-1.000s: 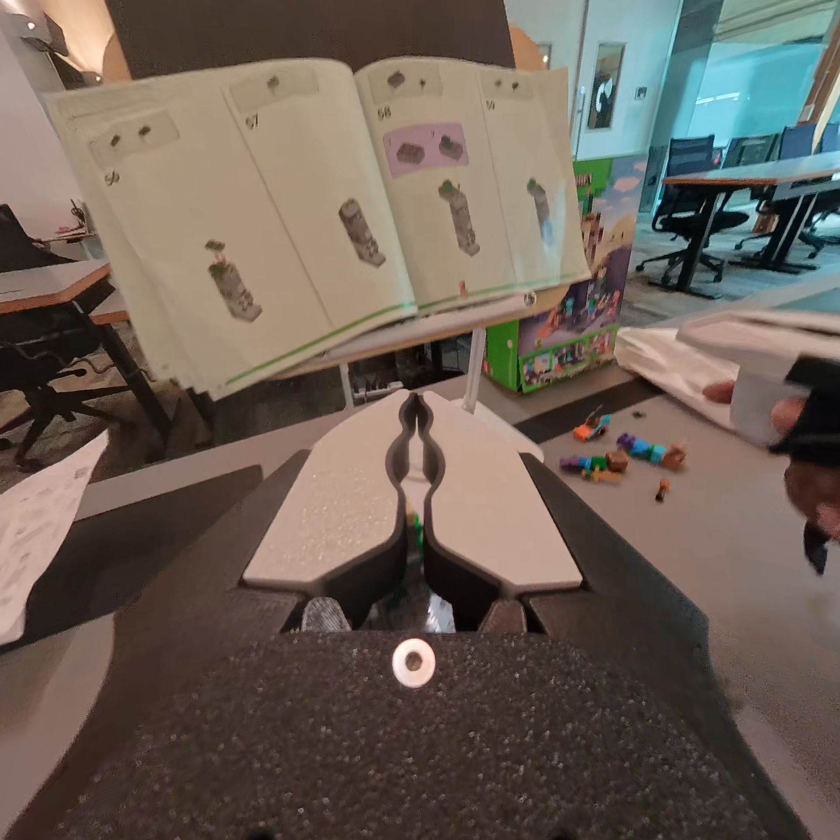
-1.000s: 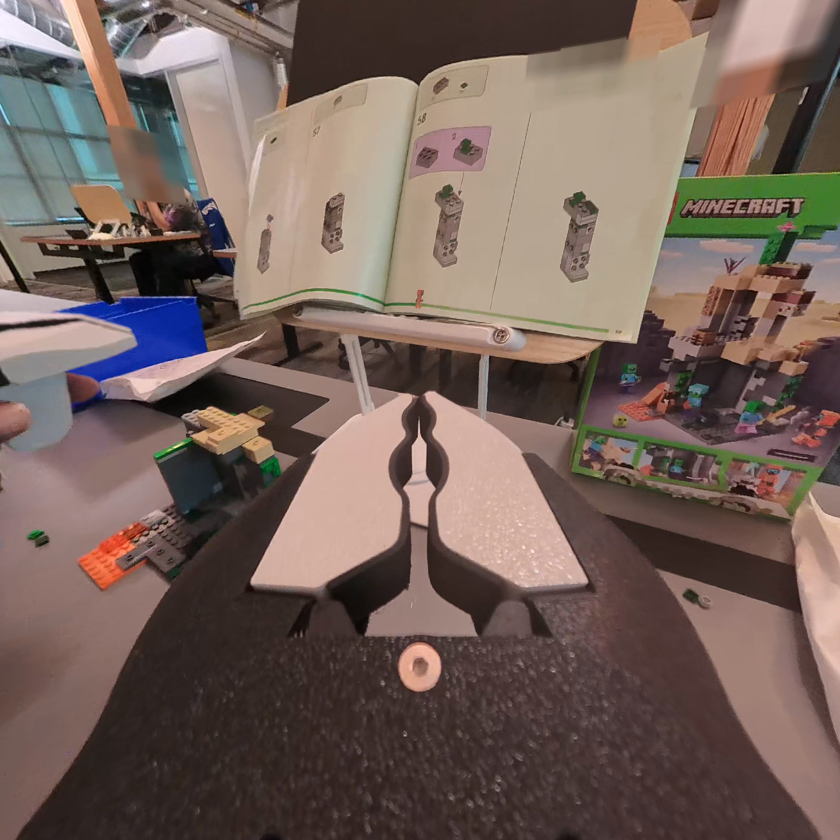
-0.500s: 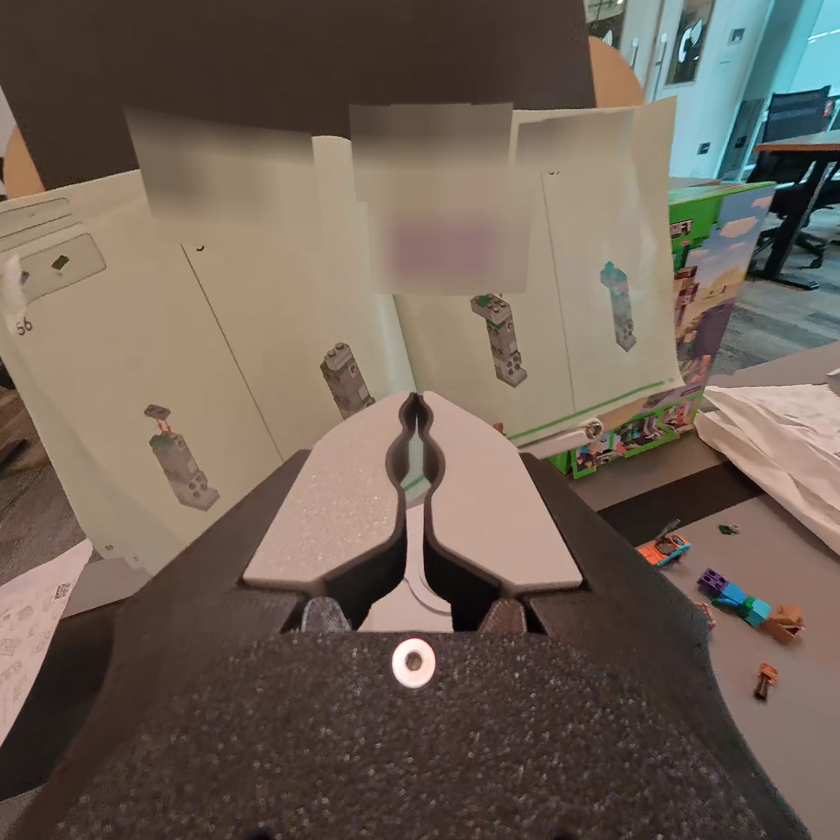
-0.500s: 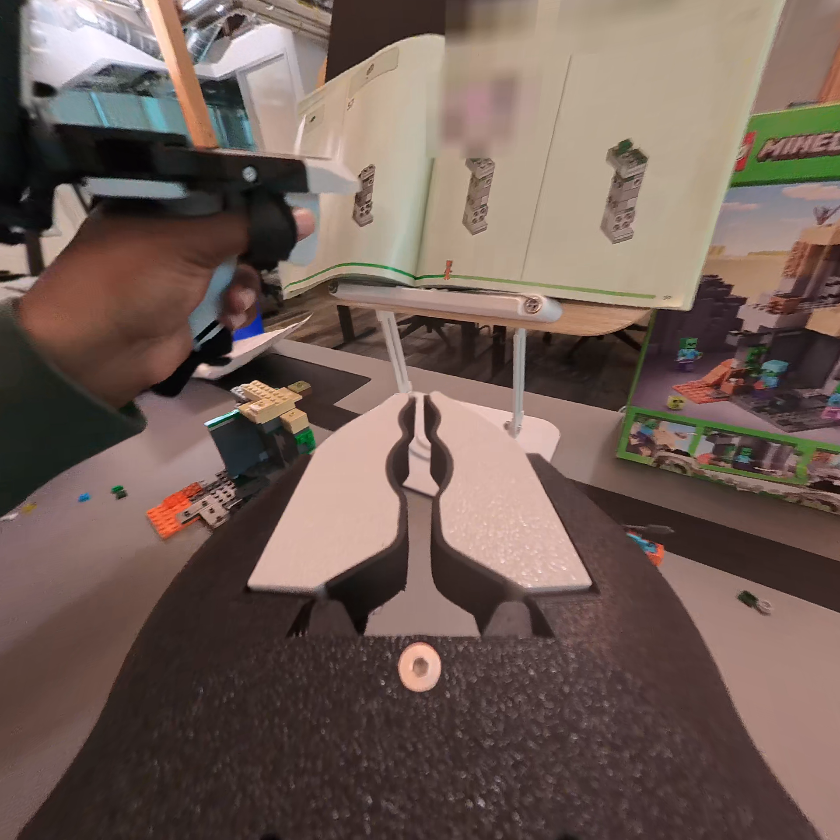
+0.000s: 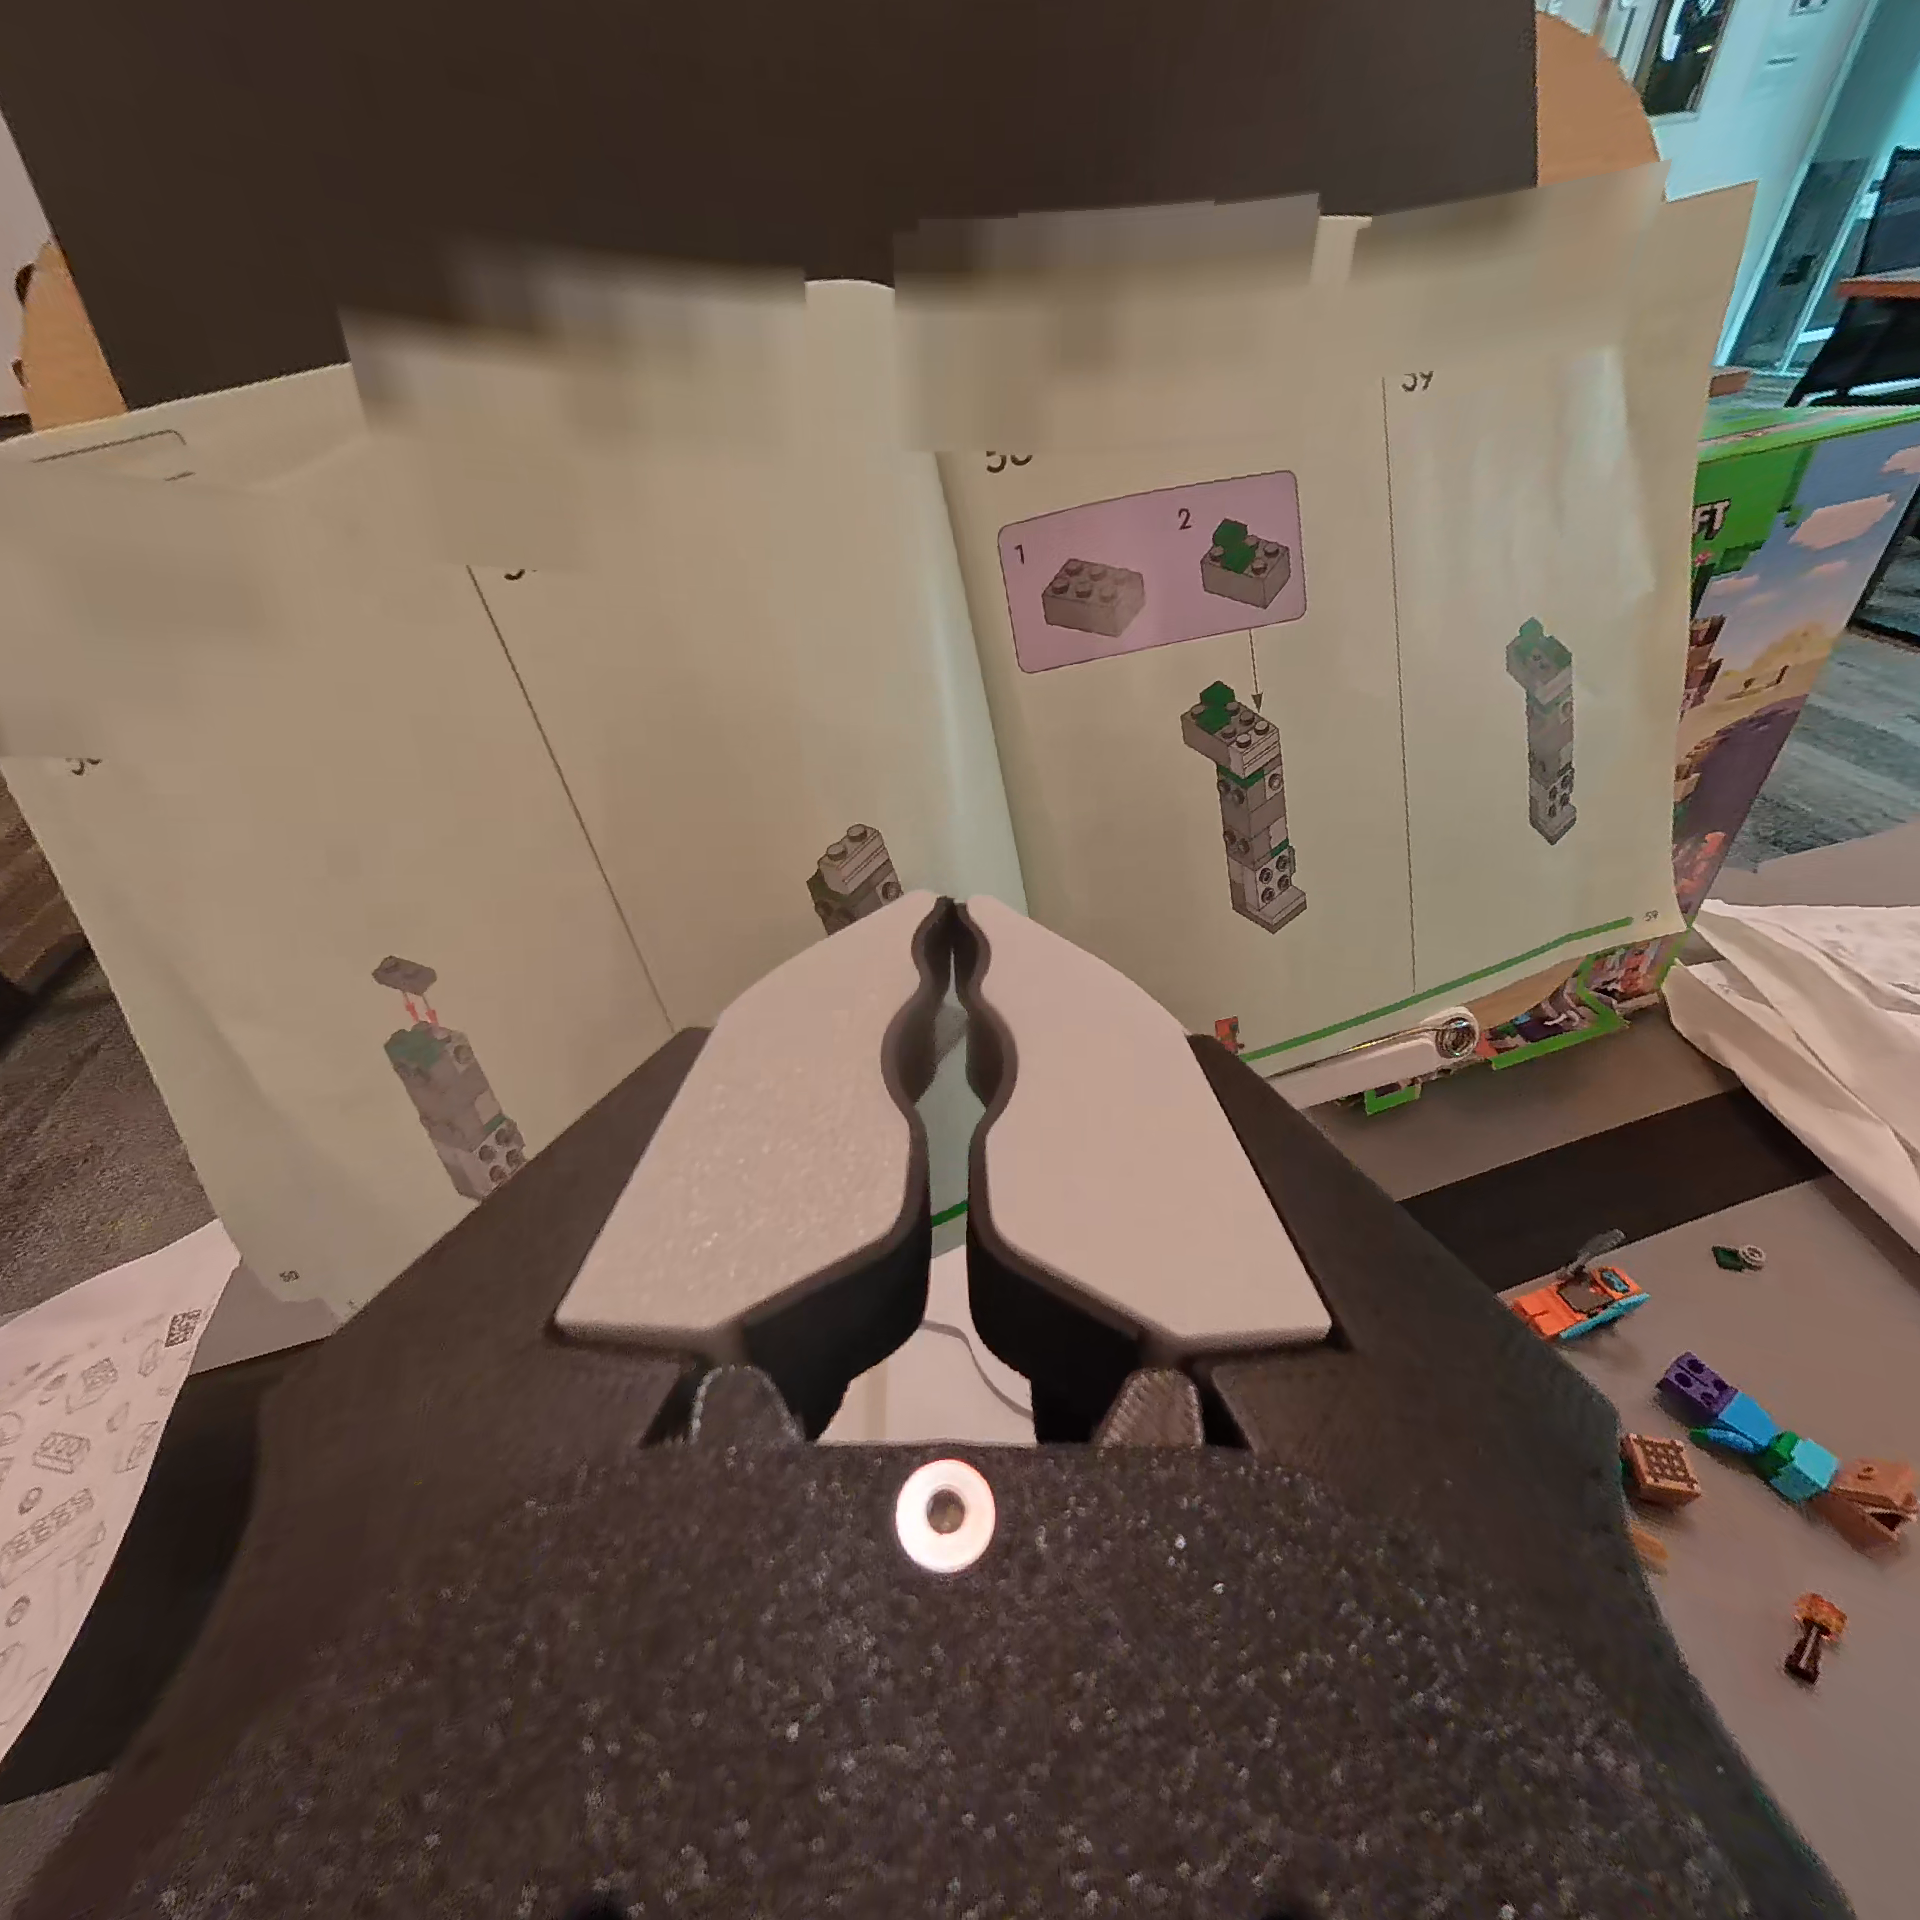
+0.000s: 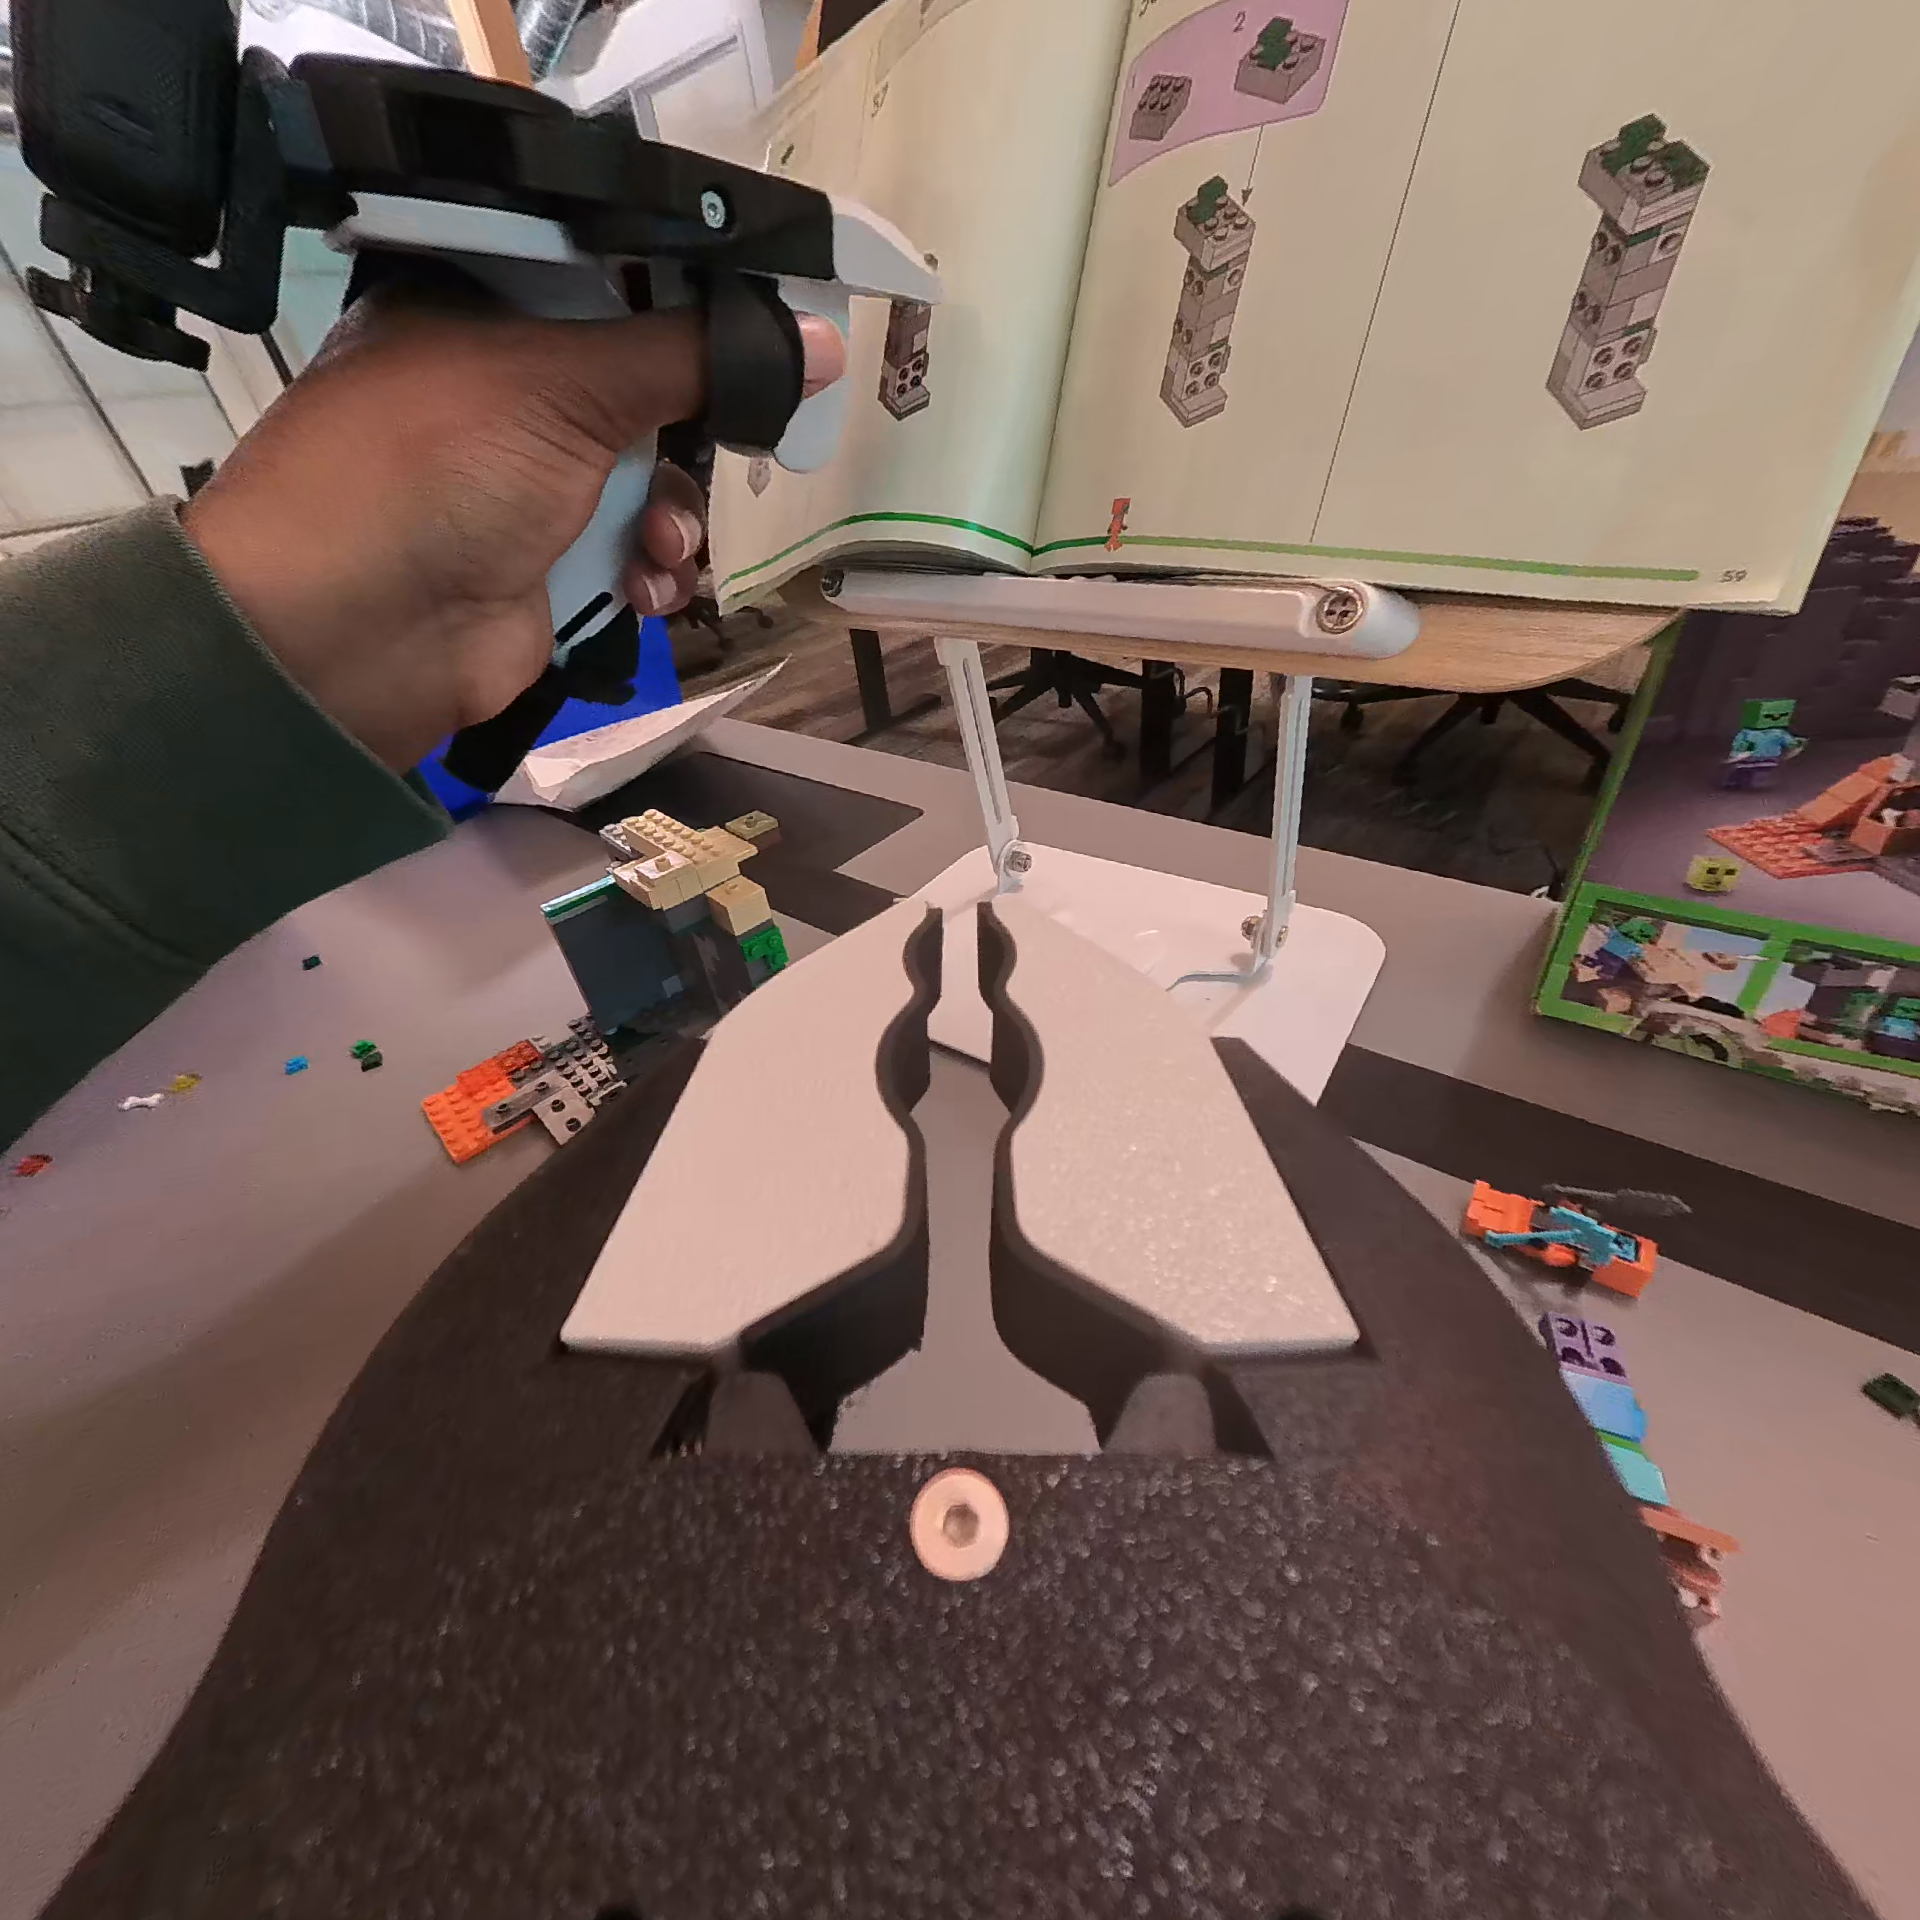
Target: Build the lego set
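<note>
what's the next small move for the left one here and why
Probably draw the left hand-held gripper back from the instruction booklet toward the partly built model on the table: it is shut, apparently empty, raised at the open page, and the bricks lie below.

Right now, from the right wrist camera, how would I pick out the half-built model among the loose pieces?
Find the white book stand holding the open instruction booklet. Left of its base stands the half-built lego model on the grey table. It alone rises tall: dark grey walls, tan plates on top, orange plates at its foot.
</note>
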{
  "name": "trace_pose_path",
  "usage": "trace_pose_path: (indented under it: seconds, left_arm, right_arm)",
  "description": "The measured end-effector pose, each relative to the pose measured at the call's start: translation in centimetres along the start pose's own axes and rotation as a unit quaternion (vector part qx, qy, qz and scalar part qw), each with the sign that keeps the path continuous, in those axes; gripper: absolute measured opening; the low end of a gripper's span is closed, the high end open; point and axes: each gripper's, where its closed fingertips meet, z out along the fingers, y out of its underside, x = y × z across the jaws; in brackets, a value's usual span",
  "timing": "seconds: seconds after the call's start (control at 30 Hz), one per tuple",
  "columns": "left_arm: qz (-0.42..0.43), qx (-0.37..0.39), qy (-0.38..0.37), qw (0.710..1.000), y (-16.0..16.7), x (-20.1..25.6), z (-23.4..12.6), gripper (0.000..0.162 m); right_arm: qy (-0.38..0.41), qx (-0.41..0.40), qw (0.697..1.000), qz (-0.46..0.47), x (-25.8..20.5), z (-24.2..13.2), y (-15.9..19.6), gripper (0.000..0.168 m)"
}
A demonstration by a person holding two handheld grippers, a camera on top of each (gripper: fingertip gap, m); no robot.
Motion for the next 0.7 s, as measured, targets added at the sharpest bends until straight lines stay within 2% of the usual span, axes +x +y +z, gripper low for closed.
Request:
trace_pose_path:
  seconds: [0.43,0.57,0.7]
  left_arm:
    - [0.0,-0.013,-0.002,1.0,2.1,-1.0,-1.6,0.0]
    - [0.0,-0.007,0.019,1.0,3.0,-0.3,-4.0,0.0]
    - [0.006,0.007,0.037,0.999,3.3,0.3,-8.3,0.0]
  right_arm:
    - [-0.009,-0.003,1.0,-0.003,-0.5,0.0,0.2,0.006]
    - [-0.011,-0.005,1.0,0.0,-0.6,0.1,0.4,0.006]
    - [-0.014,-0.008,1.0,0.001,-0.8,0.1,0.7,0.006]
